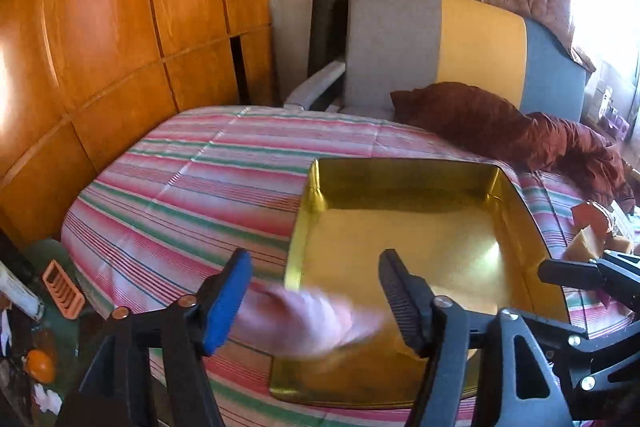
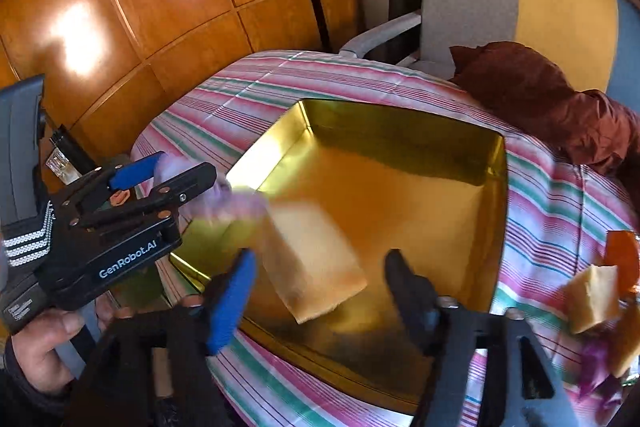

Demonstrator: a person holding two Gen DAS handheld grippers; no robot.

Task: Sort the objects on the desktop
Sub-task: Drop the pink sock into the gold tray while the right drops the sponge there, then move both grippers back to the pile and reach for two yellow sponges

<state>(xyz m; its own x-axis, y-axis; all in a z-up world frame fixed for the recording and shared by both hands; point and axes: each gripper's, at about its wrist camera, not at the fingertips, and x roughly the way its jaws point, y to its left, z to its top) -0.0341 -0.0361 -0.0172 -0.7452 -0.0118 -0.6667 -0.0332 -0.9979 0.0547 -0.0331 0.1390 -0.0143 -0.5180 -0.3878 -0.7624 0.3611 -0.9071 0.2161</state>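
A gold metal tray lies on the striped tablecloth. My left gripper is open over the tray's near left corner, with a blurred pale pink object between its fingers. In the right wrist view that gripper is at the left, with the pinkish object by its tips. My right gripper is open over the tray, and a blurred tan block is between its fingers, apparently loose. Whether the block touches the tray is unclear.
More tan and orange blocks lie on the cloth right of the tray. A crumpled brown cloth lies at the far right. A grey, yellow and blue chair stands behind the table, wooden cabinets at left.
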